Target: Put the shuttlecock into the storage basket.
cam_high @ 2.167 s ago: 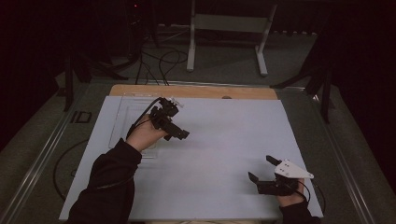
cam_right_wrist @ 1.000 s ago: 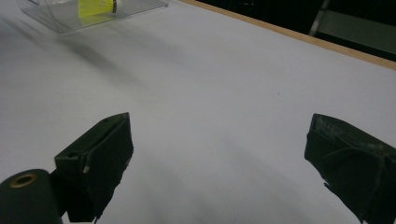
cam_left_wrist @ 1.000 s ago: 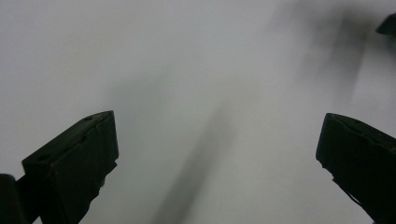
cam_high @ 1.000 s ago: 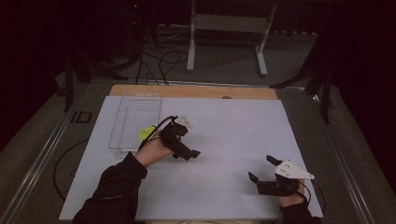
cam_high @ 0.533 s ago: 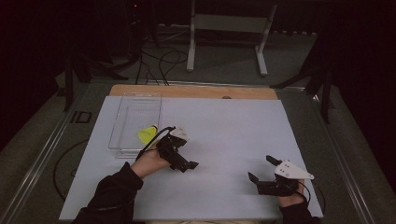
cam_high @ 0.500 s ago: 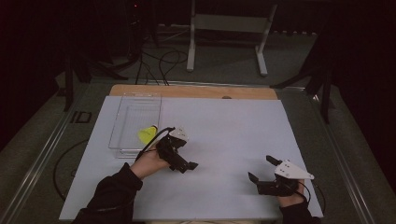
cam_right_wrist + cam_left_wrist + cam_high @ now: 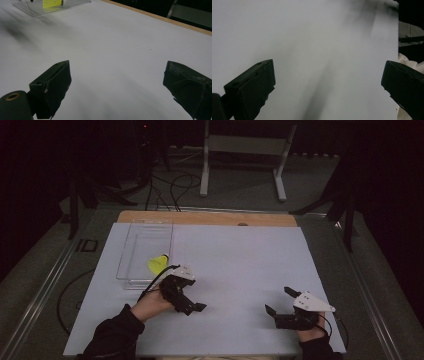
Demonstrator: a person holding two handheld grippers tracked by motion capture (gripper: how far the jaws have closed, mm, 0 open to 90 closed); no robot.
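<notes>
At the far left of the counter (image 7: 230,245), which is covered by a white sheet, a clear plastic tray (image 7: 145,251) lies flat near the left edge. A small yellow object (image 7: 158,264) rests inside it, at the tray's near right corner; what it is cannot be made out. In the right gripper view the same tray (image 7: 53,5) and yellow object (image 7: 52,3) appear at the top left, well apart from that gripper.

Just to the right of the tray's near end, the left gripper (image 7: 192,308) is held in the person's left hand (image 7: 150,304), low over the white sheet, its tips aimed toward the right and slightly toward the person. A cable runs from it back past the tray's corner. In the left gripper view its two black fingers (image 7: 252,87) stand wide apart with nothing between them, only bare white sheet beneath. The yellow object lies behind this gripper, near it but not touching.

Farther right, across a bare stretch of sheet, the right gripper (image 7: 280,302) sits near the front right corner of the counter, held by the right hand (image 7: 312,332), with a grey three-cornered plate on top. Its fingers (image 7: 51,85) are also spread wide and hold nothing, pointing left across the counter.
</notes>
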